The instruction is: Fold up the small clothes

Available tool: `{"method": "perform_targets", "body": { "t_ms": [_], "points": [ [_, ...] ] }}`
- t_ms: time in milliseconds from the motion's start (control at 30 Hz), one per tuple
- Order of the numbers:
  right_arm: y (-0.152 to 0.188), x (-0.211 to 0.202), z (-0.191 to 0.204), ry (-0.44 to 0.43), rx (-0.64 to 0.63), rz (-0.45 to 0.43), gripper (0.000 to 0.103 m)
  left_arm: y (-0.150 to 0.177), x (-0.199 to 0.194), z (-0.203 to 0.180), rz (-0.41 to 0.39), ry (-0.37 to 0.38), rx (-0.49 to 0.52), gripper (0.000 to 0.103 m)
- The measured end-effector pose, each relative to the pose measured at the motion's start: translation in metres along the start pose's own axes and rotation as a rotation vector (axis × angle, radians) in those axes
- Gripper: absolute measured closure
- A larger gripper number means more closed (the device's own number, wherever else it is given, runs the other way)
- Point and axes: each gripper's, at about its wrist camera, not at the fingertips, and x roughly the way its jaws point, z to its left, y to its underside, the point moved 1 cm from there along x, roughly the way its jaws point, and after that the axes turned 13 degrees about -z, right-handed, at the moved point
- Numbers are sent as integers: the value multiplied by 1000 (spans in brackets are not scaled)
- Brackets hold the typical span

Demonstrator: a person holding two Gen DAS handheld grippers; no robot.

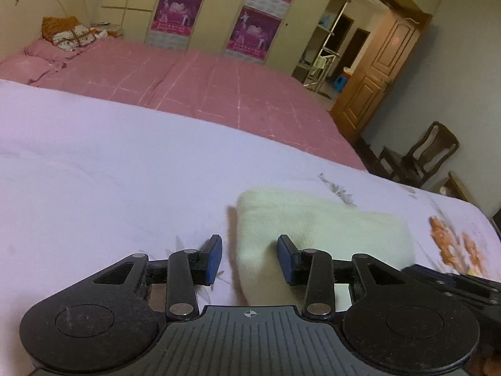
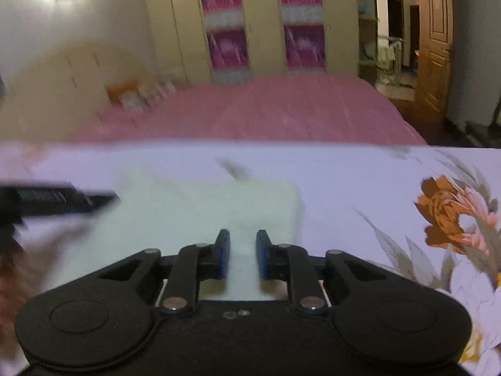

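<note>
Cream cloth [image 1: 322,238] lies flat on white flowered sheet [image 1: 109,163], already folded into thick pad by look of it. Looks soft, fluffy, light; will sag and slide, not fragile. Best grip: pinch corner or edge, through all layers.

Left gripper [image 1: 250,258] jaws wide apart, straddling cloth's left edge; one finger on sheet, other over cloth.

Right gripper [image 2: 243,252] jaws apart with narrow gap, over cloth's near edge; contact unclear, view blurred.

Long axis runs left-right across bed in both wrist views, short side toward left gripper.
</note>
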Motion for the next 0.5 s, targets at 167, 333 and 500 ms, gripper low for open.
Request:
{"method": "perform_targets", "body": {
  "t_ms": [167, 333, 500],
  "points": [
    [-5, -14, -6, -10, 57, -11, 82, -5, -30, -4, -41, 28, 46, 64],
    [14, -50, -9, -77, 69, -29, 76, 14, -66, -4, -48, 64, 90, 64],
    [23, -80, -15, -28, 110, -57, 74, 23, -110, -9, -70, 87, 150, 64]
  ]
}}
